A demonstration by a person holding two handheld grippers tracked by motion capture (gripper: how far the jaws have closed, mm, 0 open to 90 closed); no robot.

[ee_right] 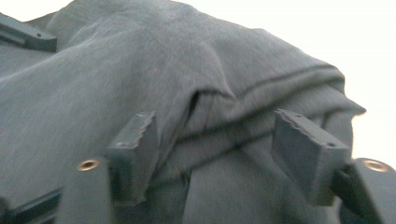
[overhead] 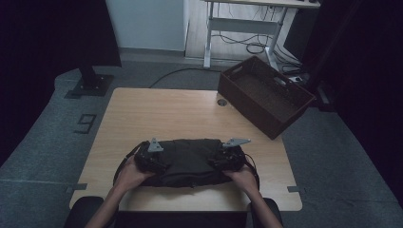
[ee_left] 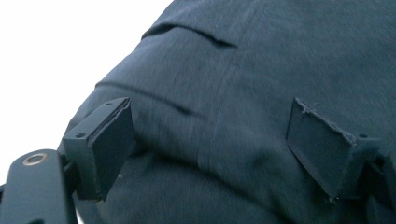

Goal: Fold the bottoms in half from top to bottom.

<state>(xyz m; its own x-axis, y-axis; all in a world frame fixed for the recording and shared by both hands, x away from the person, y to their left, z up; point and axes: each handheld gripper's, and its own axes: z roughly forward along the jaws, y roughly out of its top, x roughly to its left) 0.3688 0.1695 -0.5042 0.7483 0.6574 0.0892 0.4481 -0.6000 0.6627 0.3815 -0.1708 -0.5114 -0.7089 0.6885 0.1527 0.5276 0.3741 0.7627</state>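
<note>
A dark folded garment (overhead: 190, 161) lies on the near half of the wooden table (overhead: 157, 109), close to the person's edge; its long side runs across the table, and the cloth is layered, with folds and a seam visible in the gripper views. The left gripper (overhead: 159, 164) rests at the garment's left end, held by the left hand (overhead: 130, 175); in the left gripper view its jaws stand apart with the dark fabric (ee_left: 224, 116) spread between and beyond them, and the pads do not press on the cloth; the gripper is open. The right gripper (overhead: 219, 162) sits at the garment's right end, held by the right hand (overhead: 243, 176); in the right gripper view the jaws are spread wide on either side of a stacked fold of the fabric (ee_right: 219, 126), and the inner faces stand clear of it, so this gripper is open too. A brown woven basket (overhead: 266, 95) stands at the far right corner of the table, tilted askew over the edge, well apart from the garment; a small round grommet (overhead: 222, 101) sits in the tabletop just beside the basket.
</note>
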